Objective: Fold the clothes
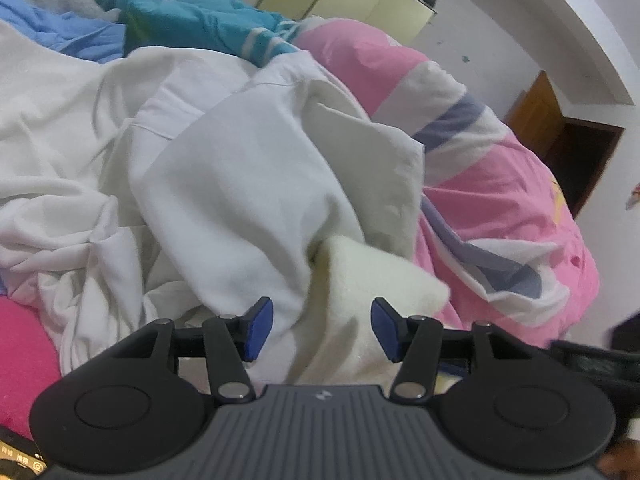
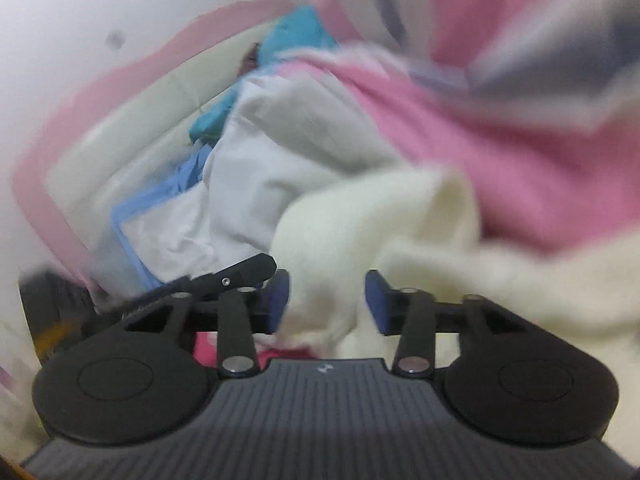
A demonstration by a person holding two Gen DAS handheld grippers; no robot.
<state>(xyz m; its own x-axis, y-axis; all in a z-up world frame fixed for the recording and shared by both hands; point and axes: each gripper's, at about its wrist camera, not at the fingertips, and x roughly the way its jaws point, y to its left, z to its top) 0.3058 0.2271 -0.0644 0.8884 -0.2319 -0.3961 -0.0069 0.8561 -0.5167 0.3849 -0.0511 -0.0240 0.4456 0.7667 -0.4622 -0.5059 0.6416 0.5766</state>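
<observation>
Bed heaped with laundry. White garment (image 1: 248, 168) lies crumpled across the middle of the pile, smooth outer cloth, deep folds, a seam or hem edge showing near its upper part. From under its lower edge a cream fleecy layer (image 1: 372, 276) pokes out, soft and napped, maybe a lining; cannot tell if it is the same piece.

Left gripper (image 1: 322, 328) low over that cream fold, blue pads (image 1: 260, 328) spread wide, cloth lying between them but not pinched.

Right gripper (image 2: 326, 304) likewise spread, fingers apart, cream fleece (image 2: 360, 232) bunched in the gap and draped past the right pad. This view is badly blurred.

Behind the white garment: a teal top with white stripes (image 1: 208, 24), a light blue cloth (image 1: 60, 32) at far left, and a pink quilt with white and grey-blue bands (image 1: 500, 184) to the right. Hot pink fabric (image 1: 20, 360) at lower left.
</observation>
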